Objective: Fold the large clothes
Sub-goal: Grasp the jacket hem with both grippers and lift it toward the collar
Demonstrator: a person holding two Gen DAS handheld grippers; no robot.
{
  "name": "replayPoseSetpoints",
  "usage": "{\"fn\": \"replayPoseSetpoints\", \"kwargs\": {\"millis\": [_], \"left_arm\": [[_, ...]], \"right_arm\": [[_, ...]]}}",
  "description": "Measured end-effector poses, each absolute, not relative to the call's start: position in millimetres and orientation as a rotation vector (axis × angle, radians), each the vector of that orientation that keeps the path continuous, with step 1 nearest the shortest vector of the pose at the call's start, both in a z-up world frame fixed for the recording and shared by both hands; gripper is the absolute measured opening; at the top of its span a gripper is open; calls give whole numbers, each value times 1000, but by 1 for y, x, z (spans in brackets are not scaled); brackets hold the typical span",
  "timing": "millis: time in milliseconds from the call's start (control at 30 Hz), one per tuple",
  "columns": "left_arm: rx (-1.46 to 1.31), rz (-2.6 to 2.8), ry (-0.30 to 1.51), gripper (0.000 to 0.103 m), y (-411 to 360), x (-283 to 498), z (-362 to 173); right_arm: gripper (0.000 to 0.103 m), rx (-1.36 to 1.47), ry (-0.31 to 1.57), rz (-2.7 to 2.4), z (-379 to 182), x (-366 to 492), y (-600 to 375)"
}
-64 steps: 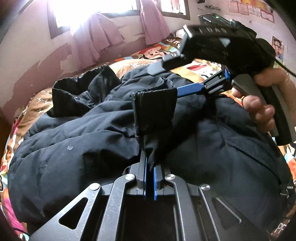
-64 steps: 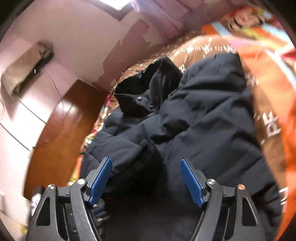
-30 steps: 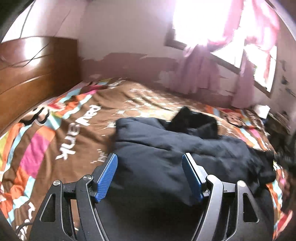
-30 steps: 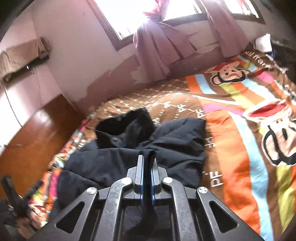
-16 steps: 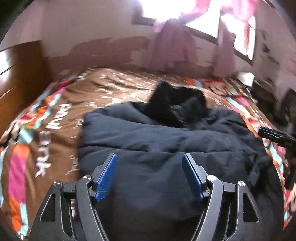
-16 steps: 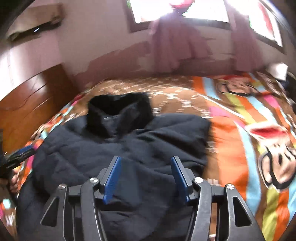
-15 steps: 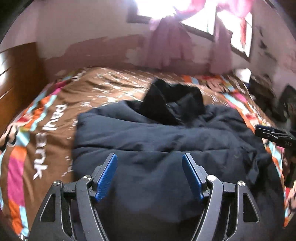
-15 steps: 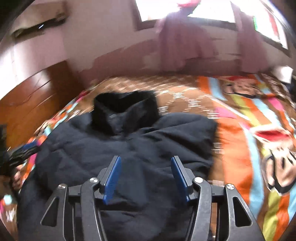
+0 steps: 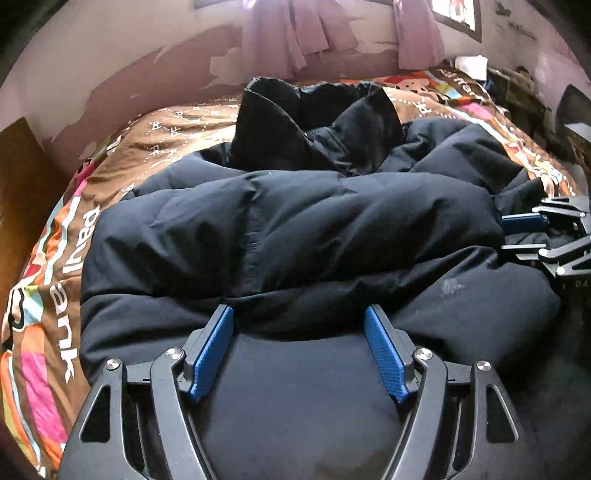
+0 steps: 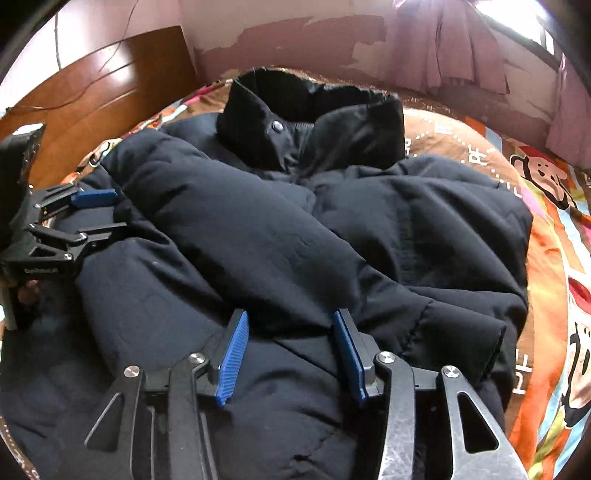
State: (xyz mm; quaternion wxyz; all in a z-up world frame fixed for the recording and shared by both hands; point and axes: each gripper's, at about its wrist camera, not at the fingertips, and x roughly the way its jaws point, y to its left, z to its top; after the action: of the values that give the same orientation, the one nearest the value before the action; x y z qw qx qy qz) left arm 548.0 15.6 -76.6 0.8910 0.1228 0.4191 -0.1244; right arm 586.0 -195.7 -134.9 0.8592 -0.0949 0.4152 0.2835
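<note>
A large black puffer jacket (image 9: 295, 229) lies on the bed with both sleeves folded across its front and its collar (image 9: 314, 122) at the far end. It also fills the right wrist view (image 10: 295, 240). My left gripper (image 9: 299, 350) is open and empty, low over the jacket's near hem. My right gripper (image 10: 290, 350) is open and empty over the near part of the folded sleeve (image 10: 240, 229). Each gripper shows at the edge of the other view: the right one (image 9: 532, 236), the left one (image 10: 92, 218).
The bed has a brown and orange cartoon-print cover (image 10: 546, 229). A wooden headboard (image 10: 92, 81) stands at the left. Pink curtains (image 9: 291, 33) hang on the peeling wall behind. Clutter (image 9: 517, 88) sits past the bed's far right corner.
Both grippers have let go of the sleeves, which now lie folded across the jacket. Both have dropped lower and closer to the jacket's near end, open.
</note>
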Motion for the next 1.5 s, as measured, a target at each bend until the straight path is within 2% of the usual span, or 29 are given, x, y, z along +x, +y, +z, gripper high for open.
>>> {"fn": "replayPoseSetpoints", "kwargs": {"millis": [300, 567, 600, 767, 1033, 1100, 1133, 1167, 1233, 1300, 1367, 1500], "left_arm": [[244, -293, 872, 69, 19, 557, -79], [189, -339, 753, 69, 24, 583, -22], [189, -326, 729, 69, 21, 592, -14], [99, -223, 654, 69, 15, 661, 18], [-44, -78, 747, 68, 34, 744, 8], [-54, -93, 745, 61, 36, 749, 5], [-59, -99, 753, 46, 35, 751, 2], [-72, -114, 770, 24, 35, 755, 0], [-91, -130, 819, 7, 38, 760, -3], [-111, -142, 816, 4, 41, 755, 2], [-116, -167, 798, 3, 44, 746, 9], [-95, -219, 756, 3, 53, 713, 28]], "right_arm": [[45, -172, 902, 641, -145, 593, -201], [54, -11, 766, 676, -104, 603, -233], [57, -4, 743, 654, -95, 610, -236], [57, 67, 721, 529, -50, 687, -238], [53, 282, 769, 399, -40, 786, -232], [51, 285, 770, 366, -46, 796, -227], [51, 280, 774, 367, -49, 800, -224], [51, 264, 782, 362, -53, 803, -220], [49, 233, 795, 335, -64, 809, -212], [23, 247, 788, 357, -74, 810, -209], [14, 275, 764, 354, -78, 806, -212], [11, 357, 694, 413, -68, 786, -228]]}}
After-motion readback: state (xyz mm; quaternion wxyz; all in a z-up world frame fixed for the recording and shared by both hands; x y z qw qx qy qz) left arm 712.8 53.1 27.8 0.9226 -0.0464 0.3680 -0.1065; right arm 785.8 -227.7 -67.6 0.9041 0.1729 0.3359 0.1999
